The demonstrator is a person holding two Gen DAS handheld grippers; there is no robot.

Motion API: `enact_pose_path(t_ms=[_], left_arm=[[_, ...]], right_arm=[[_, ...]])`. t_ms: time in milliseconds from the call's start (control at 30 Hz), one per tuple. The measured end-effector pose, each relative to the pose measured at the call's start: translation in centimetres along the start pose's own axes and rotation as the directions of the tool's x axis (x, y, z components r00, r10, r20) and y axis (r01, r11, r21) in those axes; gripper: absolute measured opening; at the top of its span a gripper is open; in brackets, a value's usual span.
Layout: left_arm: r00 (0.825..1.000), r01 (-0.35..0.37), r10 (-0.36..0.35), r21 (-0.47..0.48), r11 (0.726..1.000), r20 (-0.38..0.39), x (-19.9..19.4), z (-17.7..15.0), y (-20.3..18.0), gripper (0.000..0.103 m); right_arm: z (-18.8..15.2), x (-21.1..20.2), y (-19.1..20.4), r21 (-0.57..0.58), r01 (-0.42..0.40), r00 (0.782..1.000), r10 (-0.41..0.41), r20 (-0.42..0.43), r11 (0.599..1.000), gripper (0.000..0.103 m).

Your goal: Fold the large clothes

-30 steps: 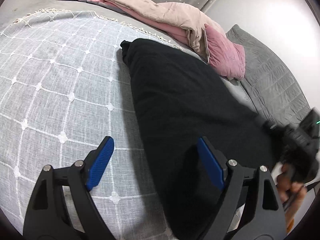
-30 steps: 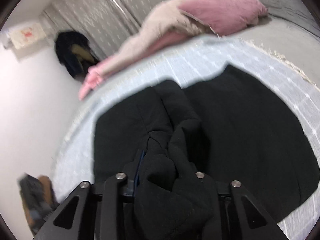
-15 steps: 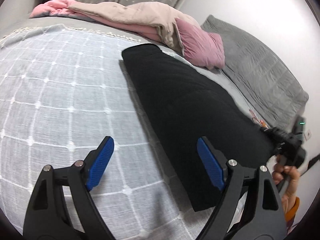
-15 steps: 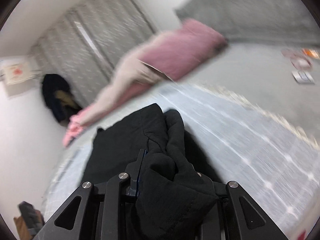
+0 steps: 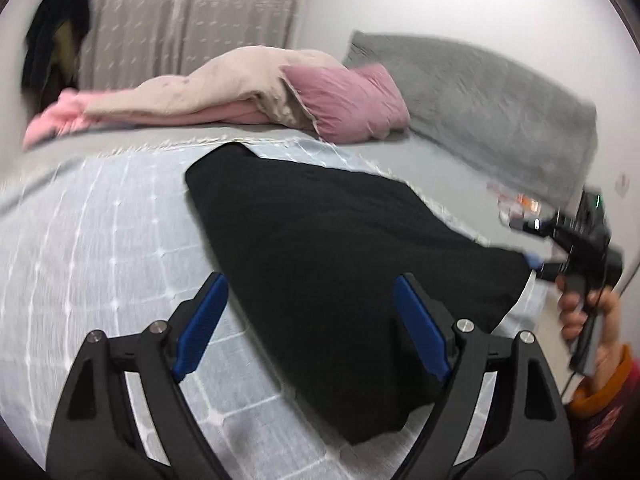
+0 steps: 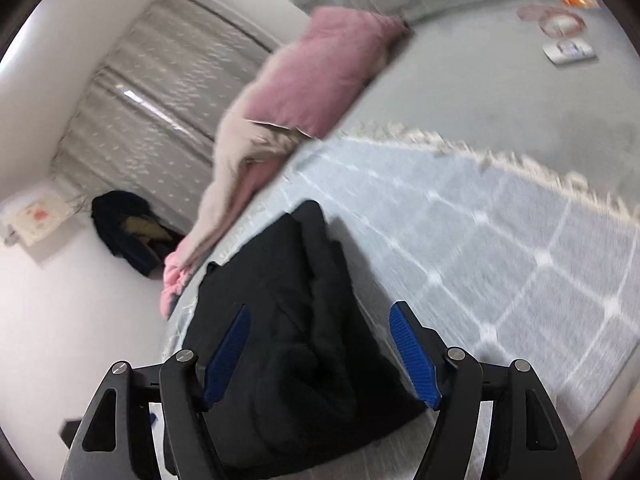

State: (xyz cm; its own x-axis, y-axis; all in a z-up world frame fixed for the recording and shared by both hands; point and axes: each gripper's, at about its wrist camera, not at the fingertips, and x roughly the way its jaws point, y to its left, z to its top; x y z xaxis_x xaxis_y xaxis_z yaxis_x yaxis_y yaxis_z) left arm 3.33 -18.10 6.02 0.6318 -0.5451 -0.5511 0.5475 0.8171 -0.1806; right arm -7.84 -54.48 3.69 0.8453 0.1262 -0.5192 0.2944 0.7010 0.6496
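Observation:
A large black garment lies folded into a long strip on a grey-white checked blanket. My left gripper is open and empty above its near end. My right gripper is open, jaws wide apart, just above the garment's bunched end. In the left wrist view the right gripper shows at the garment's right edge, held by a hand.
A pink and beige duvet and pink pillow lie at the back of the bed. A grey pillow is at the right. Small packets lie on the grey sheet. Dark clothes hang by the curtain.
My right gripper opened and let go of the black garment, which now lies on the blanket. Both grippers lifted and tilted up.

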Motion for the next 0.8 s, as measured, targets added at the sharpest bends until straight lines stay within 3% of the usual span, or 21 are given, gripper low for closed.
enact_pose_path(t_ms=[100,133,167,200,267,333,433,533,600,667,733,800], left_arm=[[0.996,0.039,-0.036,0.033,0.999,-0.086,3.8,-1.5,-2.2,0.085],[0.995,0.02,-0.016,0.038,0.999,-0.094,4.5,-2.1,-2.6,0.087],[0.995,-0.048,0.057,0.105,0.993,-0.083,5.2,-3.2,-4.0,0.088],[0.989,-0.123,0.137,0.223,0.967,-0.052,5.7,-4.4,-5.7,0.088],[0.983,-0.161,0.179,0.309,0.937,-0.031,5.6,-5.0,-6.8,0.088],[0.988,-0.109,0.133,0.251,0.962,-0.081,4.8,-3.9,-5.5,0.088],[0.984,0.035,-0.025,0.054,0.998,-0.176,3.2,-0.7,-1.8,0.088],[0.975,0.098,-0.118,-0.112,0.989,-0.187,2.8,1.3,1.8,0.09],[0.962,0.106,-0.16,-0.239,0.965,-0.22,4.0,2.1,4.8,0.091],[0.95,0.093,-0.189,-0.35,0.932,-0.25,5.5,1.9,7.2,0.091],[0.93,0.111,-0.257,-0.466,0.878,-0.262,7.2,1.0,9.2,0.091],[0.902,0.174,-0.366,-0.586,0.792,-0.228,8.9,-0.3,10.3,0.092]], right_arm=[[-0.7,1.7,1.4,-0.078,0.038,0.997,-0.043,-0.064,0.996,0.073],[-0.8,2.4,1.7,-0.107,0.066,0.994,-0.075,-0.078,0.992,0.073],[-0.9,3.1,1.8,-0.132,0.105,0.989,-0.118,-0.088,0.986,0.073],[-0.8,3.9,1.7,-0.157,0.17,0.978,-0.187,-0.096,0.973,0.073],[-0.6,4.9,0.9,-0.155,0.199,0.968,-0.218,-0.123,0.968,0.077],[-0.1,4.6,0.0,-0.101,0.163,0.974,-0.177,-0.145,0.981,0.077],[2.0,4.1,-1.1,-0.002,0.111,0.981,-0.11,-0.159,0.994,0.078],[4.4,4.0,-1.3,0.084,-0.002,0.985,0.017,-0.172,0.996,0.09],[5.7,5.2,-1.3,0.144,-0.111,0.965,0.141,-0.22,0.983,0.094],[6.1,7.4,-1.3,0.178,-0.175,0.929,0.222,-0.295,0.968,0.095],[5.7,9.9,-1.6,0.173,-0.155,0.908,0.209,-0.363,0.973,0.095],[4.7,12.8,-2.2,0.146,-0.105,0.878,0.16,-0.45,0.984,0.095]])
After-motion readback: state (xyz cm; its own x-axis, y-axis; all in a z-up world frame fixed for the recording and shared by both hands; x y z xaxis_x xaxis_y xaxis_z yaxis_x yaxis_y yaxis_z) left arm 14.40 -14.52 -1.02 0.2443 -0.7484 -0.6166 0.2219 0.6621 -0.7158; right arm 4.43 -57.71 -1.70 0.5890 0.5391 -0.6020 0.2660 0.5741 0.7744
